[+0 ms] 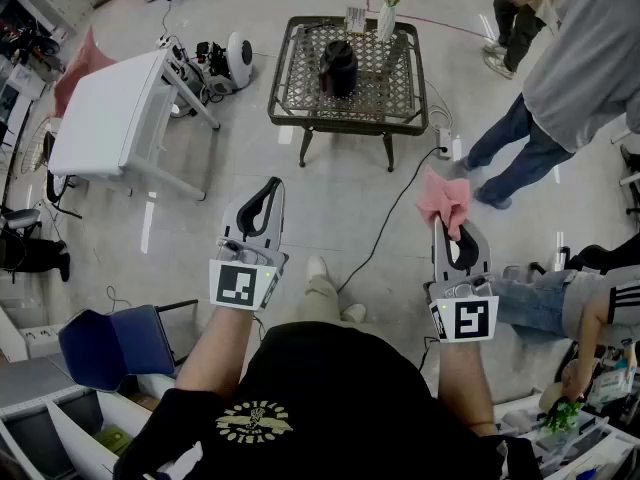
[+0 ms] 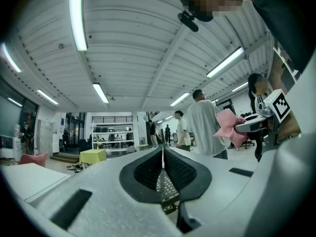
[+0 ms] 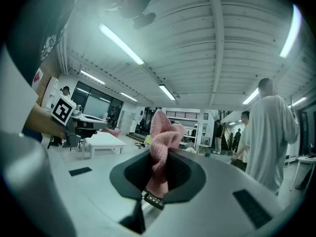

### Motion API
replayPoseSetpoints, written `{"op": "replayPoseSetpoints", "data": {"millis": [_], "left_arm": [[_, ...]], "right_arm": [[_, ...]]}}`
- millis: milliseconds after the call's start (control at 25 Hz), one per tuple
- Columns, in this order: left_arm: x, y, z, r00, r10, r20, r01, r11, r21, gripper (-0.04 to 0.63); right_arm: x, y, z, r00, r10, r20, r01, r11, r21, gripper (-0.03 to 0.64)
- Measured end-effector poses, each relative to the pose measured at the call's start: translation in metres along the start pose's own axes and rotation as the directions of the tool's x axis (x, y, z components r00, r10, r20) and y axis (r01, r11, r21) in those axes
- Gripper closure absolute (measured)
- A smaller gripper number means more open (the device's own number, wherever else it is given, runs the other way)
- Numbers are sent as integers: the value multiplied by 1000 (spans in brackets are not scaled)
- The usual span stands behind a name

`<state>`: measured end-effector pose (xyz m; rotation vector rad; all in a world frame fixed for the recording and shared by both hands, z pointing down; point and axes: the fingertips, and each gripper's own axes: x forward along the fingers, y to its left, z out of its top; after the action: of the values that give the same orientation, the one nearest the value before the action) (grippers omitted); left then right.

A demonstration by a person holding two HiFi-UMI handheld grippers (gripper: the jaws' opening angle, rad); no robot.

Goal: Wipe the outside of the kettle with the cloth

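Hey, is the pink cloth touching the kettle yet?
Apart. The head view shows the kettle on the metal table, with floor between it and the cloth clamped in the right tongs.

Head view steeply down, gripper views level along jaws, sharing grey-shirted person point(image 1: 590, 58)

Kettle point(image 1: 338, 66) far off, details too small; bystander point(image 1: 585, 58) cut off by top edge.
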<state>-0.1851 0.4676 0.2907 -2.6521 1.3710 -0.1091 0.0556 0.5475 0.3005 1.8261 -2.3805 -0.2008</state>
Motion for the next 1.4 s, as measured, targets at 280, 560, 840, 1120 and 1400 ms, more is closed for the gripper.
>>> {"op": "replayPoseSetpoints", "data": {"millis": [280, 560, 840, 1120, 1400], "left_arm": [[37, 18, -3, 999, -30, 14, 30, 999, -9, 579], [69, 58, -17, 998, -63, 7, 63, 998, -21, 578], [91, 105, -28, 996, -80, 24, 81, 995, -54, 578], [108, 120, -24, 993, -97, 74, 104, 989, -104, 583], [125, 139, -28, 995, -75, 66, 82, 990, -112, 586]], "right_arm": [[32, -11, -3, 1000, 6, 7, -7, 999, 43, 574], [76, -16, -2, 1000, -26, -8, 26, 999, 31, 574], [114, -12, 15, 998, -67, -14, 67, 997, 32, 574], [128, -10, 27, 997, -78, -20, 77, 997, -22, 574], [146, -29, 21, 994, -103, -24, 103, 995, -9, 574]]}}
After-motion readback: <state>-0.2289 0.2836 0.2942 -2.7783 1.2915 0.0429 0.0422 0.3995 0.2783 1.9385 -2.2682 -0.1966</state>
